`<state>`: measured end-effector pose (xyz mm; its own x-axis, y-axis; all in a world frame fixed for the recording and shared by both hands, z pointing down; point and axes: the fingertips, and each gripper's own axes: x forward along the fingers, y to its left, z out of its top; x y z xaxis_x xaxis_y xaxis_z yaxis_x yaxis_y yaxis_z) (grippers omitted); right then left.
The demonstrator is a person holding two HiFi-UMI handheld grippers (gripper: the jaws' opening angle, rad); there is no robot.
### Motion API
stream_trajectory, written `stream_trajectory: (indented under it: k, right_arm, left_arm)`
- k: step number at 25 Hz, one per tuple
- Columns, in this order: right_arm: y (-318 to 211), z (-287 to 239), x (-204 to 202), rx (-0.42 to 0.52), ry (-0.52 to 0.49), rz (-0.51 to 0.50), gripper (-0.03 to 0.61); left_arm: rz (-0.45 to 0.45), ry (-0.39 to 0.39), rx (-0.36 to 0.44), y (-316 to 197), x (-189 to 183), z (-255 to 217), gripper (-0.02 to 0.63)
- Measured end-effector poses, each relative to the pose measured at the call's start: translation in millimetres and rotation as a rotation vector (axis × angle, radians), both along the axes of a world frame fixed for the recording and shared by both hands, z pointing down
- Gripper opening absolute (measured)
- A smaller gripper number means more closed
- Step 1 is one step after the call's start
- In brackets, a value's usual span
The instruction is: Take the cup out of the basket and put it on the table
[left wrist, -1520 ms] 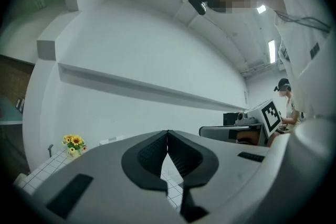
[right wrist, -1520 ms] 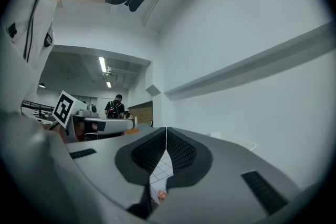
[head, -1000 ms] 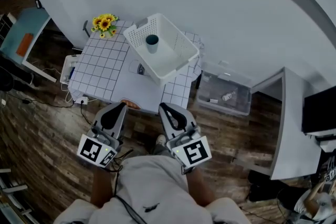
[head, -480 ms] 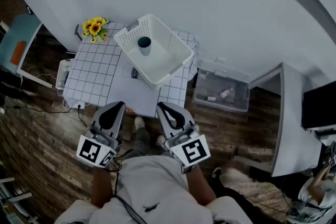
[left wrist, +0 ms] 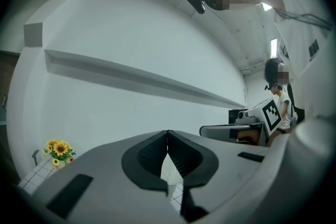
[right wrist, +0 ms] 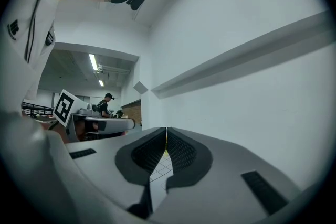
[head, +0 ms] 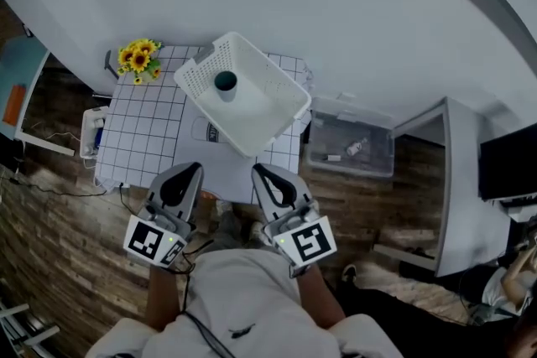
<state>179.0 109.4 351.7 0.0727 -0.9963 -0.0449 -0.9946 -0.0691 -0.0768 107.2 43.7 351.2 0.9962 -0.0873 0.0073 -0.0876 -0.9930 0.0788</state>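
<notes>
A dark teal cup (head: pixel 225 84) stands upright inside a white perforated basket (head: pixel 277 84) on a small table with a white grid-pattern top (head: pixel 151 130), seen in the head view. My left gripper (head: pixel 186 175) and right gripper (head: pixel 265 177) hang side by side near the table's front edge, well short of the basket. Both are shut with nothing between the jaws. In the left gripper view the jaws (left wrist: pixel 168 136) meet tip to tip; in the right gripper view the jaws (right wrist: pixel 166 132) do the same.
A bunch of sunflowers (head: pixel 138 59) sits at the table's far left corner. A clear plastic bin (head: pixel 348 148) stands on the wooden floor to the right of the table. A white wall runs behind. A grey desk (head: pixel 457 189) is at the right.
The table and basket have come nearer and shifted left in the head view. Both grippers stay shut and have come forward up to the table's front edge.
</notes>
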Motion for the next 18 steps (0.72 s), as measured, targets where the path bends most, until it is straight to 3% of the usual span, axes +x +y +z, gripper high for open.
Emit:
stream_trajectory:
  k: [18]
  right_arm:
    - [-93,7,26,-0.008,-0.017,0.076,0.011]
  left_arm:
    - [0.066,-0.003,-0.001,-104,27,12,0.008]
